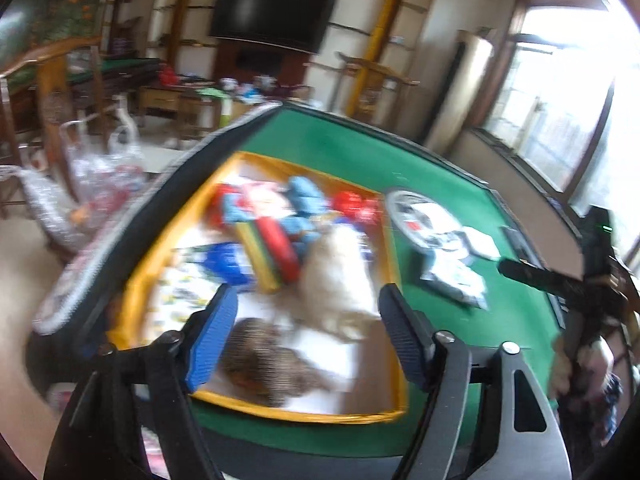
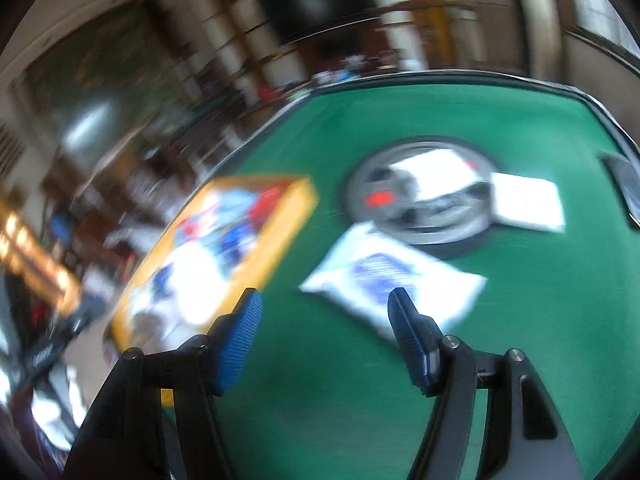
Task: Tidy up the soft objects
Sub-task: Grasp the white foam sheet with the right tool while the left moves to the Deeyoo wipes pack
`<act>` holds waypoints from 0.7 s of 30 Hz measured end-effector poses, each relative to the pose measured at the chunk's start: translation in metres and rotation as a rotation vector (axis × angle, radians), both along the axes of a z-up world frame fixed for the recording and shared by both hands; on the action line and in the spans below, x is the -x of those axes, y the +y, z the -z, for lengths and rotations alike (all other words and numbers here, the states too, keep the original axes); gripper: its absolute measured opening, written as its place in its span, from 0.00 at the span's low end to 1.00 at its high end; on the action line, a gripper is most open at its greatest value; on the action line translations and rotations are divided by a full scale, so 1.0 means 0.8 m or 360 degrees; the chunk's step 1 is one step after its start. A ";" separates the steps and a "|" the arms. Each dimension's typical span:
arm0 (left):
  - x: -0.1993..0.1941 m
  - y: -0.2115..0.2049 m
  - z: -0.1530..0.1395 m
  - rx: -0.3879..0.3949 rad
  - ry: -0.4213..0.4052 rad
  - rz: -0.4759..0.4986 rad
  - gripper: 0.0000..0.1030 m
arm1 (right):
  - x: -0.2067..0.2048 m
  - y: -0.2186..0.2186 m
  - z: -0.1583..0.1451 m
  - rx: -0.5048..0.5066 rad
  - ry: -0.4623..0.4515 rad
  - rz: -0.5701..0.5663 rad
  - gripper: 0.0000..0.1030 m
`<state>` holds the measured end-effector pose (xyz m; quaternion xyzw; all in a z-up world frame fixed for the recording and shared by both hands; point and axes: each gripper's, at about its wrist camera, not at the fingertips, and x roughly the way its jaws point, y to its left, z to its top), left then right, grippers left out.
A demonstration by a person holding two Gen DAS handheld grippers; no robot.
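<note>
A yellow-rimmed fabric bin [image 1: 394, 256] lies on the green table [image 1: 360, 152], filled with soft toys: a white plush [image 1: 336, 276], a brown furry toy [image 1: 260, 356], blue plush pieces [image 1: 304, 196] and a striped red, green and yellow one [image 1: 272, 248]. My left gripper [image 1: 306, 308] hovers open over the bin's near end, nothing between its fingers. In the blurred right wrist view, my right gripper [image 2: 324, 312] is open above the felt, with the bin [image 2: 280, 232] to its left and a white and blue soft packet [image 2: 396, 280] just beyond its right finger [image 2: 408, 332].
A round grey disc [image 2: 420, 200] with papers on it and a white card [image 2: 528, 200] lie past the packet. The other hand-held gripper [image 1: 560, 280] enters at the right edge of the left wrist view. Plastic bags and wooden furniture [image 1: 80, 168] stand left of the table.
</note>
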<state>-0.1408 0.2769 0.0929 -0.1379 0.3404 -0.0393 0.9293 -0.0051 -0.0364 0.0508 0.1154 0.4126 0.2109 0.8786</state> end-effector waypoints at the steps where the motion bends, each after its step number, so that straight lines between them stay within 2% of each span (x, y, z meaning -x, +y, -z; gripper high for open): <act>1: -0.002 -0.010 0.000 0.0004 -0.0008 0.0037 0.72 | -0.006 -0.016 0.002 -0.0007 0.0015 0.0052 0.59; 6: -0.009 -0.052 -0.002 0.0008 -0.0008 0.0178 0.72 | -0.041 -0.047 0.019 0.0073 0.0092 0.0162 0.61; 12: -0.010 -0.085 -0.006 0.0005 0.0029 0.0271 0.72 | -0.098 -0.024 0.051 0.0040 0.0189 0.0075 0.61; 15: -0.008 -0.097 -0.007 -0.0016 0.0034 0.0297 0.72 | -0.113 -0.004 0.068 -0.0037 0.0263 -0.0013 0.62; 17: -0.008 -0.102 -0.009 -0.0026 0.0031 0.0308 0.72 | -0.104 0.007 0.072 -0.0073 0.0275 -0.0087 0.63; 21: -0.014 -0.108 -0.006 -0.0007 0.0032 0.0336 0.72 | -0.074 0.019 0.081 -0.0300 0.0442 -0.0402 0.64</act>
